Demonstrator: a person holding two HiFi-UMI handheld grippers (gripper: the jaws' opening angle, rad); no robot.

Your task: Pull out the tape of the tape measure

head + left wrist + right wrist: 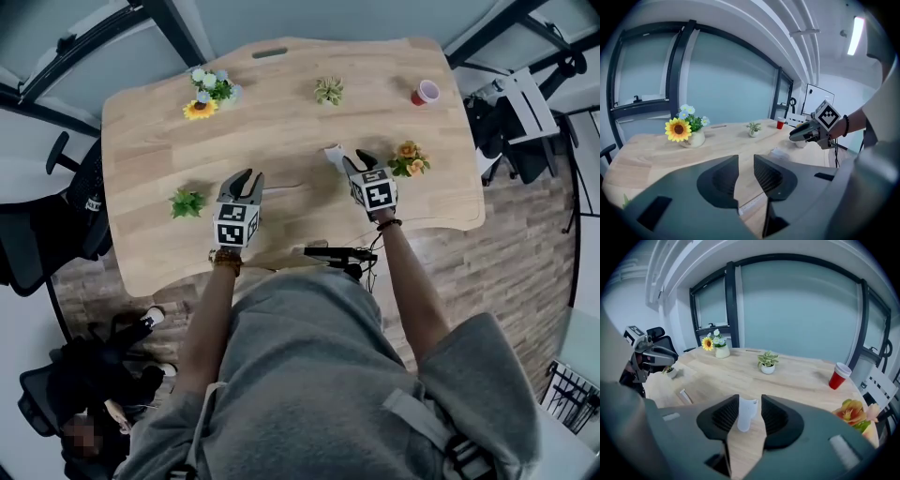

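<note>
Toward the front edge of the tabletop [281,103]: white tape measure [745,416], seemingly clamped in the right gripper [750,401]. Strip of tape [753,203] stretched leftward from it, passing just under the left gripper [746,159], slightly open and empty. Clear only in left gripper view; a faint line in head view.

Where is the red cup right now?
In the head view, the red cup stands near the far right corner of the table, beyond the orange flowers and right of the green plant.
</note>
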